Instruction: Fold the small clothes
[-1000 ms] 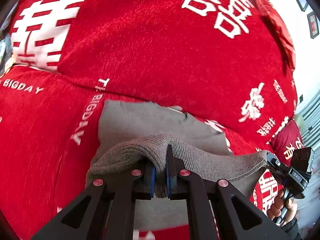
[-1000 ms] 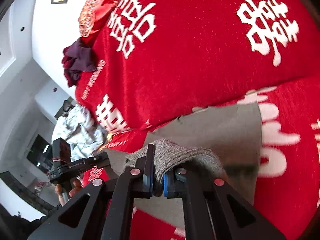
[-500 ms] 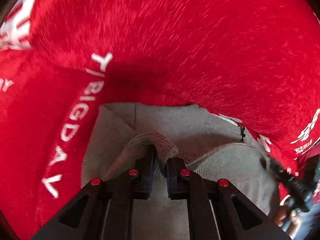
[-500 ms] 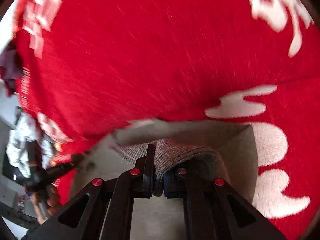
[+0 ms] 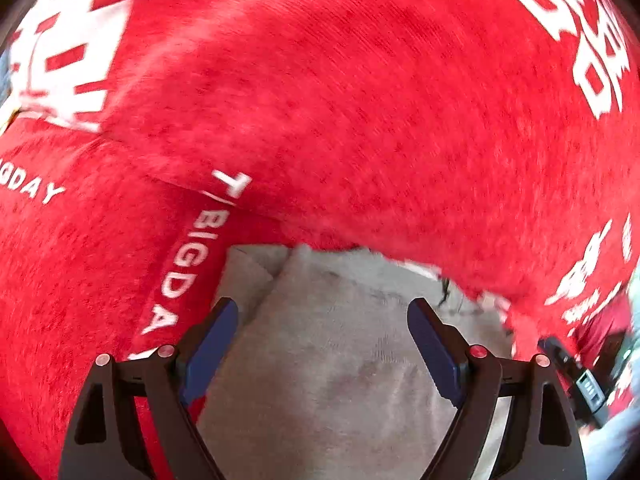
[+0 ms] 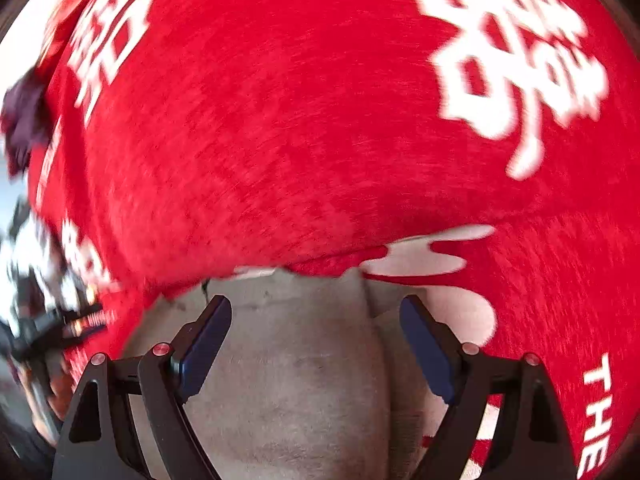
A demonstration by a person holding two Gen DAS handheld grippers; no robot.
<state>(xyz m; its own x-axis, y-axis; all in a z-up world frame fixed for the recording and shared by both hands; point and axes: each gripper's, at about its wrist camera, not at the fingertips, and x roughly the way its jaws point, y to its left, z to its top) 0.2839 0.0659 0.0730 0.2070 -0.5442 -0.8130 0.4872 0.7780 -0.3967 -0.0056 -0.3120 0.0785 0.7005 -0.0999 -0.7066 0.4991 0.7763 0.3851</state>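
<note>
A grey knit garment (image 5: 340,360) lies folded flat on the red sofa seat, against the base of the backrest. It also shows in the right wrist view (image 6: 296,368). My left gripper (image 5: 322,332) is open and empty just above the garment, its blue-padded fingers spread wide. My right gripper (image 6: 316,330) is open and empty over the garment's other side. The right gripper's body (image 5: 580,376) shows at the lower right of the left wrist view, and the left gripper's body (image 6: 52,324) shows blurred at the left of the right wrist view.
The red sofa cover (image 5: 360,100) with white characters and "BIGDAY" lettering fills both views; its backrest rises right behind the garment. A dark maroon cloth (image 6: 24,128) lies at the far left, with patterned light fabric (image 6: 28,256) below it.
Both grippers carried the garment's ribbed edge forward over itself, laid it down and opened. They now sit pulled back a little above the folded cloth.
</note>
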